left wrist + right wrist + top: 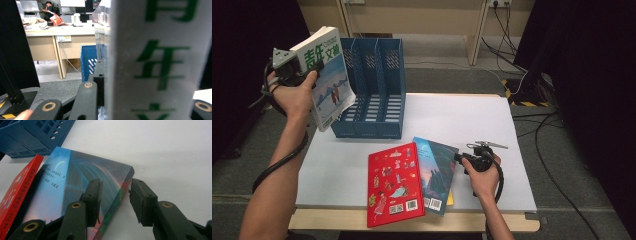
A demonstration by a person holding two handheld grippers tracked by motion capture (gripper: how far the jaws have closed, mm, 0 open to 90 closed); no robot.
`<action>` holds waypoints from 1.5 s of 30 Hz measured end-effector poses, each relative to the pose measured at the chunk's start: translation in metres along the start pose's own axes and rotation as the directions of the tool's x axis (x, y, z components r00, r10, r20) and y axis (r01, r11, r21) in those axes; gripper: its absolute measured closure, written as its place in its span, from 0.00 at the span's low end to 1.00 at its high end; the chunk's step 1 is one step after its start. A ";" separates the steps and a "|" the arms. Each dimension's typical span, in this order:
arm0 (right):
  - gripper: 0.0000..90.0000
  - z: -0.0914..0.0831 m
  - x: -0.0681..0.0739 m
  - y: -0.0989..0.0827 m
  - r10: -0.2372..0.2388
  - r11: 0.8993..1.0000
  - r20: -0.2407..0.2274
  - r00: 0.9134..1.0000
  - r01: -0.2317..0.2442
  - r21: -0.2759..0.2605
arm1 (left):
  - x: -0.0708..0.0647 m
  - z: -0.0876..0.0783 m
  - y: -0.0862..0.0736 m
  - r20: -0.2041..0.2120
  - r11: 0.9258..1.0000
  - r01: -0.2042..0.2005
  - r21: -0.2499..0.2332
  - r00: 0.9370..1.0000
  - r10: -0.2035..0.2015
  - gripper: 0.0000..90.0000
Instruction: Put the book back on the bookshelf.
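Two grippers, left gripper pinching white book (raised), right gripper spread astride blue book.

The blue file rack blocks the table's far left corner; its three slots stand open from above. The red book and blue book cover the near middle. The table's right half lies bare and passable.

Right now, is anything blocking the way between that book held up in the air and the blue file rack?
Nothing visible does. The book in the left gripper hangs beside the blue file rack, whose three slots look empty.
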State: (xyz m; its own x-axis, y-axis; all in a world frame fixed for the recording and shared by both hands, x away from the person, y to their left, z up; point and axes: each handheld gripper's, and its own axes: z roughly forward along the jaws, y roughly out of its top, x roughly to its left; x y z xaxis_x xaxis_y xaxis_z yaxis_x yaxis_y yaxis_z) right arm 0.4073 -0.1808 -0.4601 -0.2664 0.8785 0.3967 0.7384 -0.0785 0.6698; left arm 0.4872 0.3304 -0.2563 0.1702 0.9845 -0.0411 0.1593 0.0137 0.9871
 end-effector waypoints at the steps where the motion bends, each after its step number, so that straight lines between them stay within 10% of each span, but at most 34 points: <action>1: 0.67 0.000 0.000 0.000 0.002 1.000 -0.001 1.000 -0.002 0.002 | 0.000 0.001 0.000 0.000 1.000 0.001 0.000 1.000 -0.001 0.82; 45: 0.67 -0.001 -0.003 -0.001 0.006 1.000 -0.006 1.000 -0.006 -0.006 | 0.000 0.059 -0.008 -0.041 0.999 -0.007 0.036 0.999 0.009 0.82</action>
State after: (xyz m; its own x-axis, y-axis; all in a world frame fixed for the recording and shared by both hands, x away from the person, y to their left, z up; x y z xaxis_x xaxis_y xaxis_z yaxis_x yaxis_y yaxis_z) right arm 0.4073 -0.1839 -0.4613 -0.2659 0.8750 0.4045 0.7363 -0.0865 0.6711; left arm 0.5434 0.3203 -0.2735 0.1314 0.9910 -0.0263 0.1925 0.0005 0.9813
